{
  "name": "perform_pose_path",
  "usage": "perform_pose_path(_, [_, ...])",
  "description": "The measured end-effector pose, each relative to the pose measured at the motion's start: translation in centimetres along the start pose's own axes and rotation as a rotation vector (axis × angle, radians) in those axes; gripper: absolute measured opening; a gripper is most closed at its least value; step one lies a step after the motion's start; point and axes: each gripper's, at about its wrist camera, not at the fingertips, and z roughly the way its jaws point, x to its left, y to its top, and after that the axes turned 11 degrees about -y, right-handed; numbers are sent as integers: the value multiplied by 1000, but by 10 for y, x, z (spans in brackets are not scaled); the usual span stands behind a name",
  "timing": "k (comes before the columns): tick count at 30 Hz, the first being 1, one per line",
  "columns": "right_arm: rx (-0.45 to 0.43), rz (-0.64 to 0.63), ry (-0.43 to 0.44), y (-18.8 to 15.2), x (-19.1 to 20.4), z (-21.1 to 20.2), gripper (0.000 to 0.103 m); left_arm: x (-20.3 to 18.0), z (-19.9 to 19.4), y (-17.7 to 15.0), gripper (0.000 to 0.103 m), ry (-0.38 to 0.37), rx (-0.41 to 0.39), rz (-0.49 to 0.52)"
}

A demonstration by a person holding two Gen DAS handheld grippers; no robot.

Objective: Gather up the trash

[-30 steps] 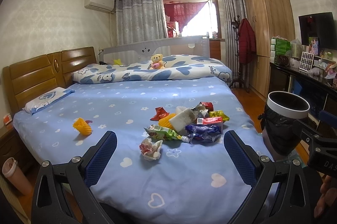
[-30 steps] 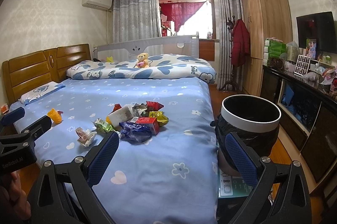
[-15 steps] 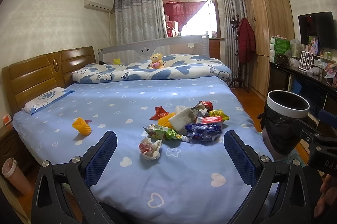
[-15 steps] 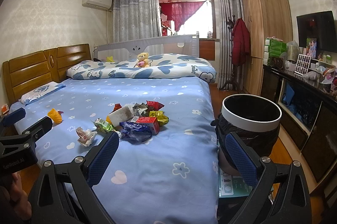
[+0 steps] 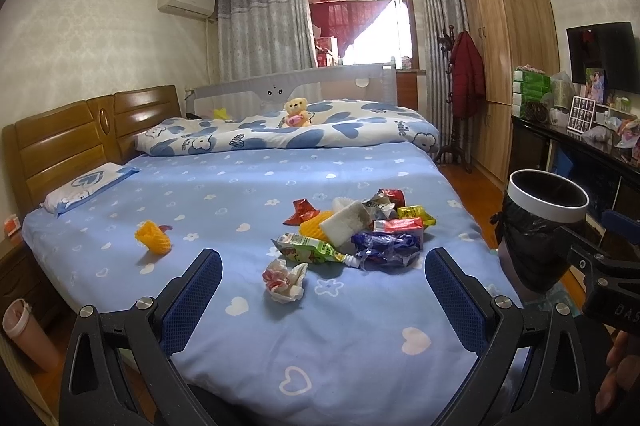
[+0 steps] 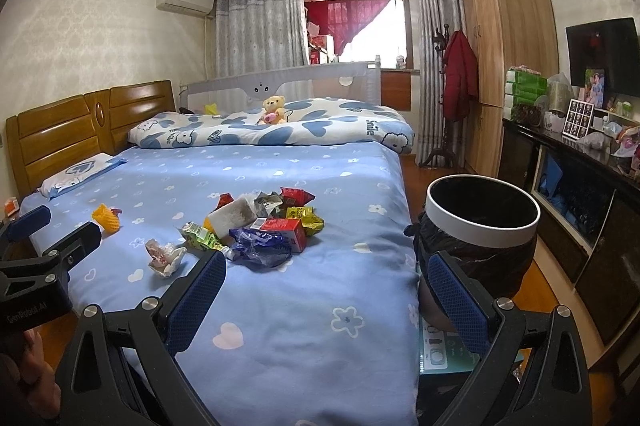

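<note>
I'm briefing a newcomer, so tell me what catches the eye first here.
A heap of bright snack wrappers lies mid-bed on the blue heart-print sheet, with a crumpled tissue just nearer. To the right, beside the bed, stands a black-lined trash bin.

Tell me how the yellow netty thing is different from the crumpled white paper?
The yellow foam net is bright yellow; the crumpled paper is white with red marks. The net lies alone, far left of the trash pile; the paper sits just before it. Both rest on the bed, ungrabbed.
</note>
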Motion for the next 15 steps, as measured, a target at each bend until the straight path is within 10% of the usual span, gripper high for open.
perform_pose_path(15, [133,-28,92,4,18,47,102,40,46,-5,102,53,124,-85])
